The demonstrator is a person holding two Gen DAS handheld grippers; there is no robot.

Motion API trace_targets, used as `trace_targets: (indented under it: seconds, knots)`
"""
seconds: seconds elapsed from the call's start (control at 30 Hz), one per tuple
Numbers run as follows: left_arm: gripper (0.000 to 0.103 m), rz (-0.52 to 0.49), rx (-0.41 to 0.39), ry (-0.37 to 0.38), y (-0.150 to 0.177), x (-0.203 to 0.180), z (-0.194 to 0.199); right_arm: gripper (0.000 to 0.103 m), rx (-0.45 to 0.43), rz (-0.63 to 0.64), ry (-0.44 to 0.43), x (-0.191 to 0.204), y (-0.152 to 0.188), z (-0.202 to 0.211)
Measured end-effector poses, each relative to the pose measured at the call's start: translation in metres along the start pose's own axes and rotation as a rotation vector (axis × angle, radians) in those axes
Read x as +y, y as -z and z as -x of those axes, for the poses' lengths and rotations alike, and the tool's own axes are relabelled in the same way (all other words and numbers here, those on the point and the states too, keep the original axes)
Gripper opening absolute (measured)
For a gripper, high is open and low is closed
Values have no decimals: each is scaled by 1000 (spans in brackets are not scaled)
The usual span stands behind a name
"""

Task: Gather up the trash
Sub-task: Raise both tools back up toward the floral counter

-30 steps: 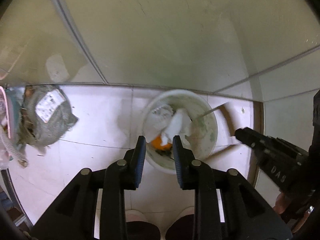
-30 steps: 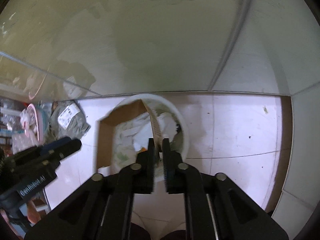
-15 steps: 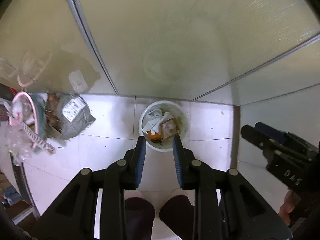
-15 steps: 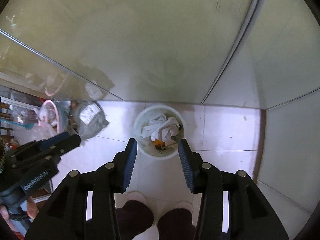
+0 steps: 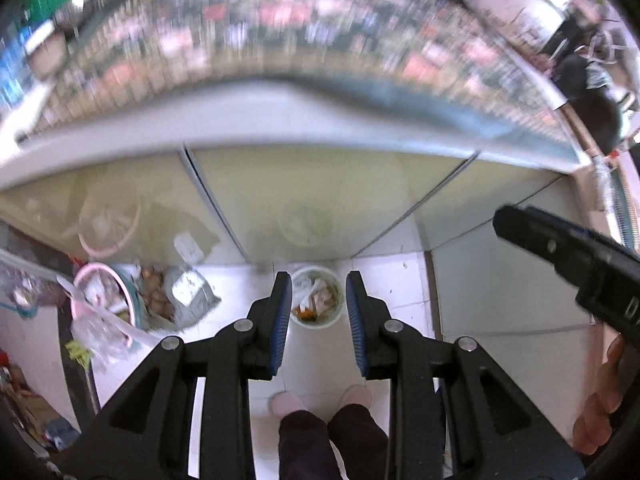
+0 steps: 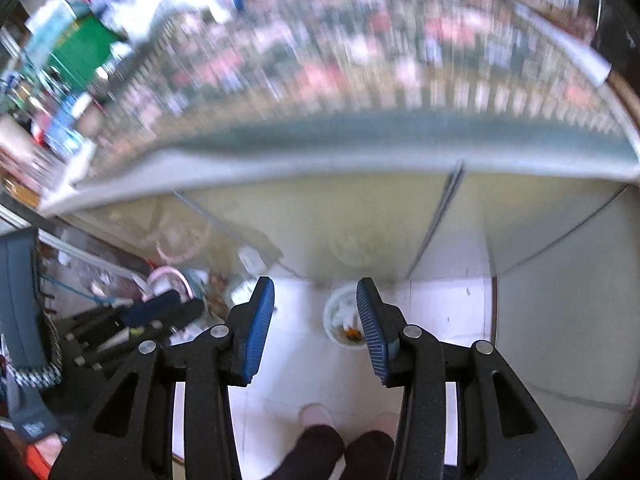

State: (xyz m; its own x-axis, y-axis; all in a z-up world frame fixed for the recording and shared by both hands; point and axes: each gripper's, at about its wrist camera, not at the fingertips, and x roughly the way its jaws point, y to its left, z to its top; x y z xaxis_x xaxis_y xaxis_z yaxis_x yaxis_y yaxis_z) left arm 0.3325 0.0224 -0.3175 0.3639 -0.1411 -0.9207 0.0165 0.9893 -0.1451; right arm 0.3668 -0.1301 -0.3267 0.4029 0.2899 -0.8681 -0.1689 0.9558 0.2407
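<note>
Both hand-held grippers, left point(image 5: 316, 316) and right point(image 6: 316, 328), are hanging open and empty. The white trash bin point(image 5: 316, 300) is sitting on the tiled floor point(image 5: 400, 280) at frame centre, holding crumpled paper.

Far below my hand-held grippers lies a white tiled floor point(image 5: 392, 292). A white bin point(image 5: 316, 298) of crumpled paper and orange scraps stands on it, seen between the fingers of my left one, close to the pale cabinet front. Off to the left sit a grey sack point(image 5: 188, 296) and a pink basin point(image 5: 100, 292). My slippers point(image 5: 288, 404) stand nearest, beneath both.
</note>
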Motion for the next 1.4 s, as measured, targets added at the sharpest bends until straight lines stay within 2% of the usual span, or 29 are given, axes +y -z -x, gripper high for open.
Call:
trace_targets:
  seconds: [0.13, 0.23, 0.33, 0.43, 0.6, 0.67, 0.8, 0.93, 1.0, 1.07, 1.17, 1.23, 1.4]
  knots:
    - [26, -33, -88, 9, -20, -7, 55, 39, -85, 4, -2, 18, -20, 45]
    - [31, -59, -176, 21, -36, -4, 95, 39, -145, 13, 15, 31, -34, 72]
    - [36, -81, -274, -6, -61, -1, 130, 39, -221, 20, 19, 40, -50, 99]
    - [37, -81, -347, -28, -90, 2, 156, 39, -285, 37, 21, 48, -73, 124]
    - [49, -56, -456, -64, -140, 8, 178, 41, -362, 69, 22, 48, -107, 148]
    - [52, -34, -480, -92, -162, 8, 178, 42, -387, 83, 12, 41, -128, 147]
    - [72, 30, -504, -114, -204, 8, 173, 42, -403, 117, -36, 28, -168, 145]
    - [73, 77, -508, -119, -245, 10, 163, 43, -391, 167, -67, 17, -218, 137]
    - [79, 94, -519, -150, -261, 12, 155, 48, -402, 196, -78, 14, -232, 135]
    - [83, 98, -509, -187, -277, 16, 145, 48, -405, 217, -65, 13, -248, 126]
    - [83, 108, -468, -220, -305, 32, 126, 48, -383, 210, -88, 12, -274, 110]
    - [83, 116, -454, -213, -320, 44, 115, 48, -369, 207, -106, 13, -290, 98]
    - [84, 87, -427, -190, -363, 77, 78, 48, -353, 191, -73, 24, -330, 62]
